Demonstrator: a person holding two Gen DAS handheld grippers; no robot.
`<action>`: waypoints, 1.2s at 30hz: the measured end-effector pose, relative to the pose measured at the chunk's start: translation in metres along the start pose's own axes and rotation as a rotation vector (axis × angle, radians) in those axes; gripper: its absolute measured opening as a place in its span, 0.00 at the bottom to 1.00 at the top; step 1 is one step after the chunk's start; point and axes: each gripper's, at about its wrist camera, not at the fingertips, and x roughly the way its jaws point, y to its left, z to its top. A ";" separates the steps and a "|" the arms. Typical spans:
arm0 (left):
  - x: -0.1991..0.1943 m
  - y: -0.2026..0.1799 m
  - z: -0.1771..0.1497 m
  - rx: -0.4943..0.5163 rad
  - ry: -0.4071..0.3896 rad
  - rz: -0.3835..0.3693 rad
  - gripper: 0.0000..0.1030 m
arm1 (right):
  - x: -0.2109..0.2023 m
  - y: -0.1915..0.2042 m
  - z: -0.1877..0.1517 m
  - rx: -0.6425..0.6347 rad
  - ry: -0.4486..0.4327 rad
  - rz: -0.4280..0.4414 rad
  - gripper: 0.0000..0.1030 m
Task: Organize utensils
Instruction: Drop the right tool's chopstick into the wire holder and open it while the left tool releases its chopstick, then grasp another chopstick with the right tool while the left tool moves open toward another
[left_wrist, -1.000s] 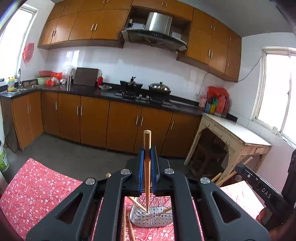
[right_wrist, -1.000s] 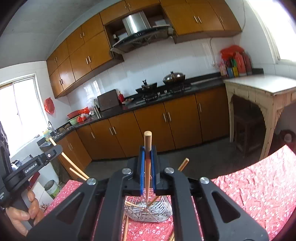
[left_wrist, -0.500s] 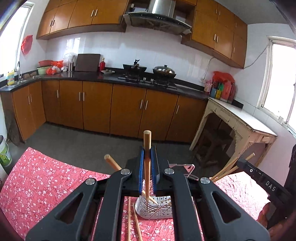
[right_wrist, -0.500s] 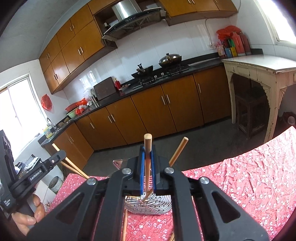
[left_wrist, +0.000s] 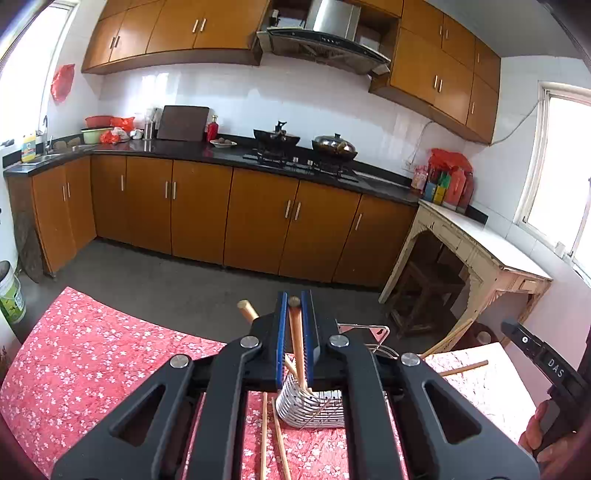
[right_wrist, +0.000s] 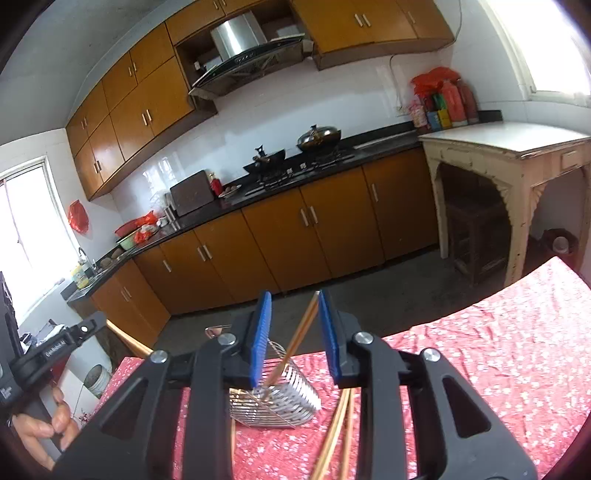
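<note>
Between left gripper (left_wrist: 295, 334) pads: chopstick (left_wrist: 296, 347) pinched, tip down in wire basket (left_wrist: 310, 404). Right gripper (right_wrist: 293, 334) spread wide; second chopstick (right_wrist: 295, 341) leans loose between.

Chopstick (right_wrist: 295, 347) — loose between parted jaws

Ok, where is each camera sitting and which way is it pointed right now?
Left wrist: rides the left gripper, looking along its fingers over the red tablecloth at the wire utensil basket; jaws shut on a chopstick; the right hand shows at the edge.
Right wrist: rides the right gripper, facing the basket from the other side; jaws open around a chopstick leaning in the basket; the left hand shows.
Shared: basket, tablecloth, stove counter.
</note>
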 end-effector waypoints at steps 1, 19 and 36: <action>-0.004 0.001 0.001 -0.002 -0.004 0.000 0.08 | -0.006 -0.003 -0.001 0.000 -0.007 -0.008 0.27; -0.051 0.066 -0.081 0.007 0.039 0.090 0.26 | -0.002 -0.068 -0.135 0.054 0.278 -0.113 0.27; 0.019 0.102 -0.195 0.029 0.332 0.140 0.26 | 0.027 -0.032 -0.220 -0.133 0.469 -0.124 0.27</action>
